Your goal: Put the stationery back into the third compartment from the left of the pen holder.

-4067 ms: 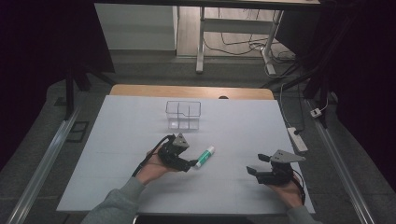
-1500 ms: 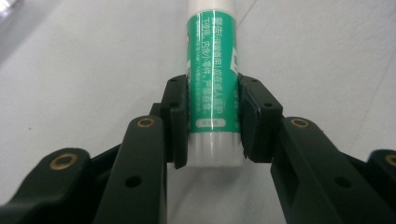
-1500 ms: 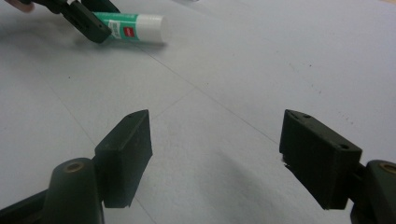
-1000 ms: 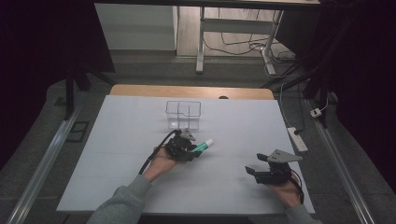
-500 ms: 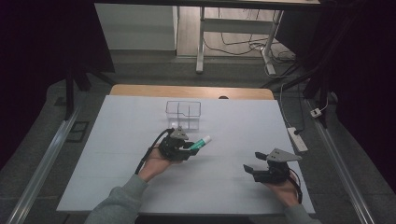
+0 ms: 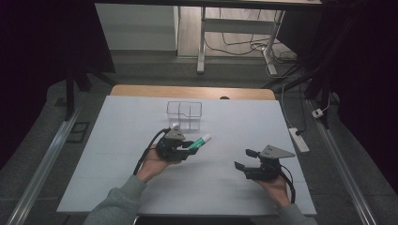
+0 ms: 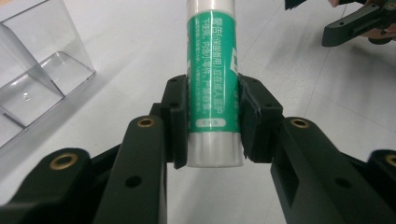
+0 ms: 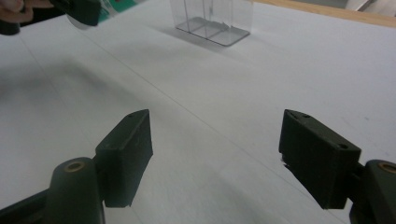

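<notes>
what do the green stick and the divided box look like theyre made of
Green stick: likely plastic, a glossy white tube with a printed green label catching a highlight, clamped in the left tongs.
Divided box: clear hard plastic, perhaps acrylic; the table shows through its walls and the edges glint.

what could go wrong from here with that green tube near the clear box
The left hand-held gripper clamps the green tube near its bottom end, so the long free part might pivot or slip. The clear divided box looks light and could slide or tip if the tube strikes its wall instead of entering a compartment.
</notes>
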`<act>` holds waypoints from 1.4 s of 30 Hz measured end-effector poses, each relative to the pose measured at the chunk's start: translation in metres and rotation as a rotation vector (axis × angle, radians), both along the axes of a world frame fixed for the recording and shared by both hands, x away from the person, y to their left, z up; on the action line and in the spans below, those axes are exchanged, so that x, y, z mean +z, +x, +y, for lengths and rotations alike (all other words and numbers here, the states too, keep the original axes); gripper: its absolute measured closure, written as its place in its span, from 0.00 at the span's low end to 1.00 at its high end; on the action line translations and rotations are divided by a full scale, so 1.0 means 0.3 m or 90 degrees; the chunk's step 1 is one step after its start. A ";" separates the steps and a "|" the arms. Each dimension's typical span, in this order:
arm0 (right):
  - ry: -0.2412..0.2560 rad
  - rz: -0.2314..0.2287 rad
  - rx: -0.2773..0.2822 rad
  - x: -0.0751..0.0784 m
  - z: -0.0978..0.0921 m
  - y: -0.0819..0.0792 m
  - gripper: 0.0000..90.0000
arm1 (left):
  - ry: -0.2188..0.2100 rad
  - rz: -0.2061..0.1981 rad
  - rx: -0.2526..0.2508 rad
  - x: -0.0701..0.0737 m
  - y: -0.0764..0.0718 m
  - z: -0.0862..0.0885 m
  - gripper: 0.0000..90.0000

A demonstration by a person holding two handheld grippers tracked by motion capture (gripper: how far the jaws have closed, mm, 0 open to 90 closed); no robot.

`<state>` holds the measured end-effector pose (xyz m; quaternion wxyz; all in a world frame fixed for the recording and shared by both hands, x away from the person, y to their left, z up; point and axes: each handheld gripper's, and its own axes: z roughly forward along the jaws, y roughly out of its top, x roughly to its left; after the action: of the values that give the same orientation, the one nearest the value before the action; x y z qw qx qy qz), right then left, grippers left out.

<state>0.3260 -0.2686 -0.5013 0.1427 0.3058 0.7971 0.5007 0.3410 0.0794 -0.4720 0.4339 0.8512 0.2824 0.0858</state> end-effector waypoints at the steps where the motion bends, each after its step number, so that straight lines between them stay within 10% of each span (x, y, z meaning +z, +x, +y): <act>1: 0.004 0.000 0.002 0.002 0.008 0.003 0.27 | -0.001 0.000 -0.001 -0.001 -0.001 -0.002 0.73; 42: 0.050 0.007 0.054 0.017 0.183 0.047 0.28 | 0.021 -0.020 -0.031 -0.036 -0.023 -0.070 0.73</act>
<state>0.3401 -0.2136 -0.4962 0.1044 0.2797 0.7899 0.5357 0.3340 0.0584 -0.4827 0.4264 0.8633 0.2535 0.0935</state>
